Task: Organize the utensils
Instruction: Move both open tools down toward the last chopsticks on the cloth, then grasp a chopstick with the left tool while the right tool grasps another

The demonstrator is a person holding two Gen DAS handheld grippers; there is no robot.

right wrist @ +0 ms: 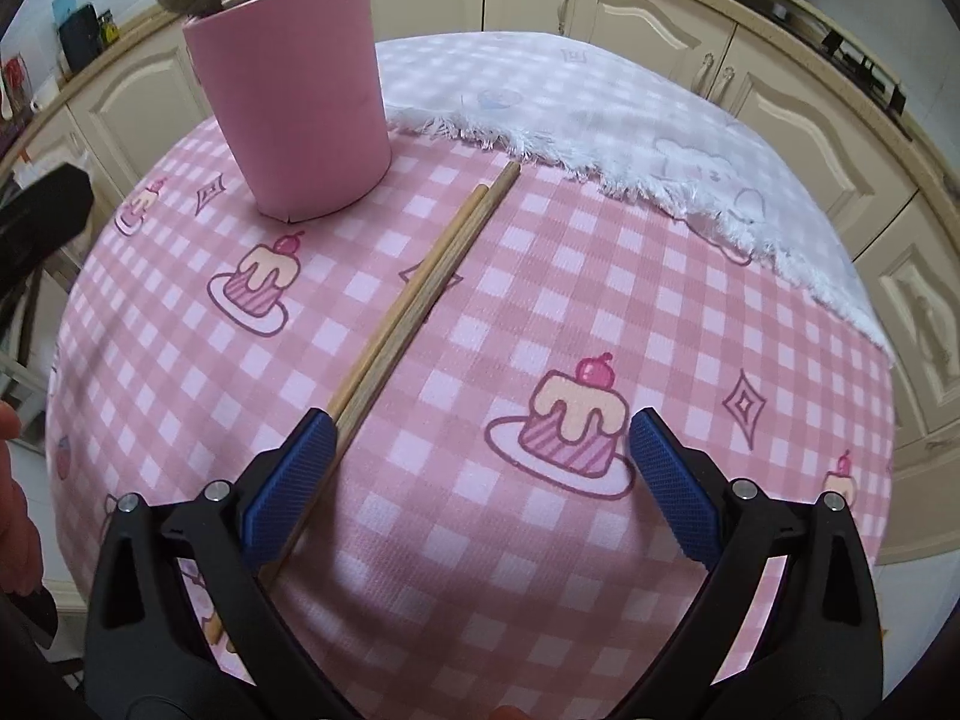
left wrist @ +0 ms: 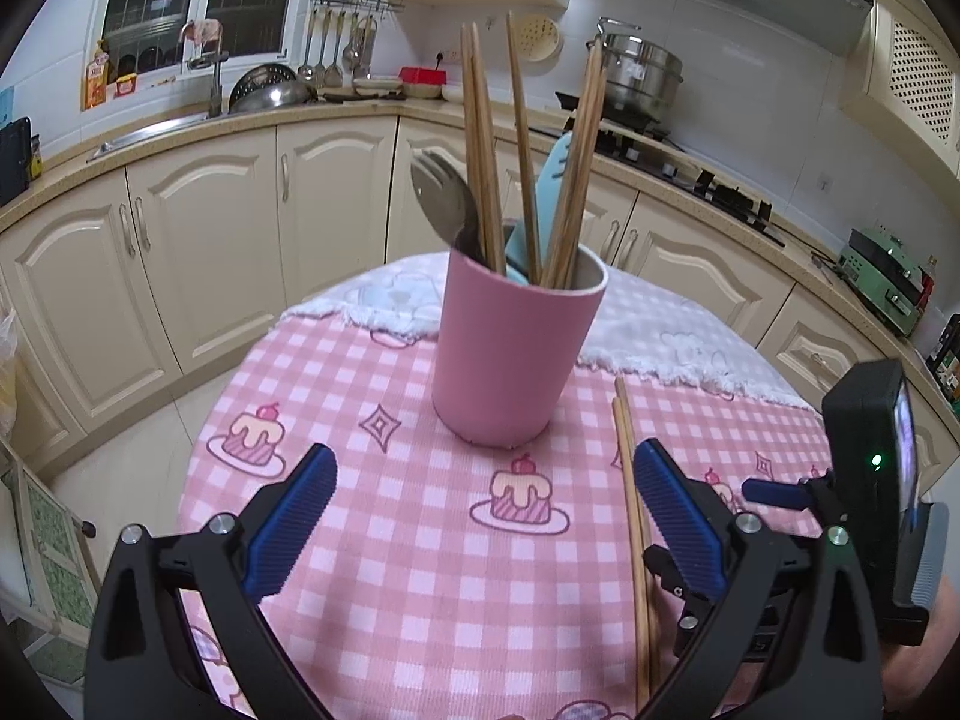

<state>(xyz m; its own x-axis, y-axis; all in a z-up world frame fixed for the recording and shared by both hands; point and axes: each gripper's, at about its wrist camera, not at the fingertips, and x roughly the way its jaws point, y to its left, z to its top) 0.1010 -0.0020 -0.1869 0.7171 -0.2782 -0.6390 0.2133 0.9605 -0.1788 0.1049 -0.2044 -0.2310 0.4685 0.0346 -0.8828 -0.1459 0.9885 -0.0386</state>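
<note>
A pink cup (left wrist: 510, 354) stands on the round table and holds several wooden chopsticks (left wrist: 480, 144), a metal spork (left wrist: 441, 192) and a light blue utensil (left wrist: 540, 222). It also shows in the right wrist view (right wrist: 300, 96). A pair of wooden chopsticks (right wrist: 420, 294) lies flat on the cloth to the right of the cup, also in the left wrist view (left wrist: 630, 498). My left gripper (left wrist: 486, 480) is open and empty, in front of the cup. My right gripper (right wrist: 477, 450) is open above the chopsticks' near end, which pass under its left finger (right wrist: 294, 480).
The table has a pink checked cloth (right wrist: 480, 540) with a white fringed cloth (right wrist: 630, 120) at the far side. Cream kitchen cabinets (left wrist: 210, 240) and a counter with a sink (left wrist: 156, 126) and stove (left wrist: 636, 138) ring the table. The right gripper's body (left wrist: 870, 480) shows at the right.
</note>
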